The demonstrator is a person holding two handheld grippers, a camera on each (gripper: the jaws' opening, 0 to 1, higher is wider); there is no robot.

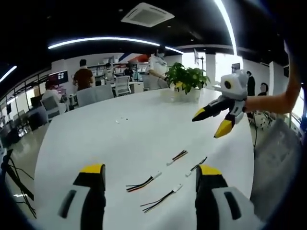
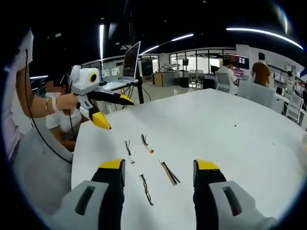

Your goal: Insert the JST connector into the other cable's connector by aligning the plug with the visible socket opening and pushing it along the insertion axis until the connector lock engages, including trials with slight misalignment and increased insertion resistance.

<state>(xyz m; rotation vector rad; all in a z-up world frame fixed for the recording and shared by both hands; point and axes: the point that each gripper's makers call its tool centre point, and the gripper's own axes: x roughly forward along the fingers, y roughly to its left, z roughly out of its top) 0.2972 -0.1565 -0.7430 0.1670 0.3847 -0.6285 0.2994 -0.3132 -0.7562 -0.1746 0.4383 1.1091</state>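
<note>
- Both grippers hang above the white table with jaws spread and nothing between them, a stance that suits choosing a cable.
- Left gripper: unclenched, over the four short cables, the nearest cable lying just ahead.
- Right gripper: also released, over a dark-wired cable.
- Only container: the far planter, holding a leafy plant.

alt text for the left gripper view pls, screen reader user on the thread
Four short cables with white plugs lie loose on a white table, just ahead of the left gripper, whose yellow-tipped fingers are open and empty. The right gripper hovers open above the table at right; a potted plant stands at the far edge.
</note>
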